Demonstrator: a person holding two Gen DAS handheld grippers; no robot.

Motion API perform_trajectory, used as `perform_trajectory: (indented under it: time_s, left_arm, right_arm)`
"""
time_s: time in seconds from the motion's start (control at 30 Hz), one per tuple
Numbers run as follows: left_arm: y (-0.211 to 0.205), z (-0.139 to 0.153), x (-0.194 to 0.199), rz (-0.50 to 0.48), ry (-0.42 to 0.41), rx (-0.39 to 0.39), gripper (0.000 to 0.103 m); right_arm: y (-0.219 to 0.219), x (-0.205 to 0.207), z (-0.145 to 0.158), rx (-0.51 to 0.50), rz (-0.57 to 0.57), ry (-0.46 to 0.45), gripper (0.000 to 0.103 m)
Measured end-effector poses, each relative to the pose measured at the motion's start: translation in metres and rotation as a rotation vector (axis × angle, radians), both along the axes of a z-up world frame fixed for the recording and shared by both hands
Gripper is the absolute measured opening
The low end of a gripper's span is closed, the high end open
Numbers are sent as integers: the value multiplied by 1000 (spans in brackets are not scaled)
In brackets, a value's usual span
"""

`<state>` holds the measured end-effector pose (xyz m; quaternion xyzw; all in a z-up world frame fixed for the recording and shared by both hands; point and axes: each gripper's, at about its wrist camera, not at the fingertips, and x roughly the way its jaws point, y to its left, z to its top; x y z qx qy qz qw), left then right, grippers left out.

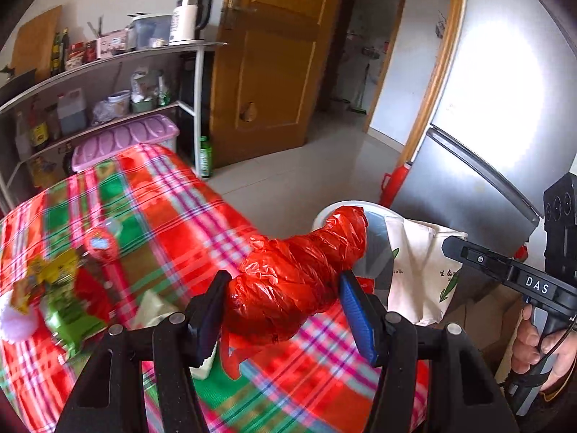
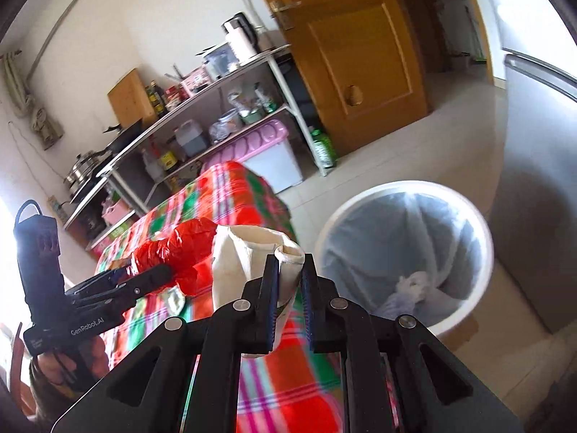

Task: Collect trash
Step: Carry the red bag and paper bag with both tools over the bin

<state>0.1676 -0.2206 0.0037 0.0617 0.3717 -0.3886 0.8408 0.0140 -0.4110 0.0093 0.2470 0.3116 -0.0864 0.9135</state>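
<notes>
Red bag [image 1: 295, 274] crosswise in left jaws, long axis toward bin [image 2: 404, 252]

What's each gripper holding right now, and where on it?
Left gripper clamps the crumpled red plastic bag across its lower end. Right gripper pinches the white tote bag by its rolled top edge.

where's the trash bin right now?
On the floor just past the table's corner, right half of the right wrist view: the white bin stands beside the fridge.
</notes>
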Motion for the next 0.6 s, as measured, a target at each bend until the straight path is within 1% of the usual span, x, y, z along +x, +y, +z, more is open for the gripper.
perform_trajectory:
  time_s: [0.27,0.33,0.4,0.53,0.6]
  left_arm:
    - [-75,-11,2,-101,35,7,61]
    - [-94,-18,4,-111,44,26,61]
    - [-111,-25,5,-120,28,60,61]
    - [-135,-39,11,-130,59,80,61]
    - [-146,-45,11,-135,57,98,61]
  right_arm:
    - [-50,-19,-7,-39,-132,35,12]
    - [-61,-21,-11,-51,-159,54,12]
    - [-69,-22,-16,-58,-175,69,12]
    - [-85,-23,-26,-66,-202,101,12]
    - [-91,-22,-32,-75,-212,116,12]
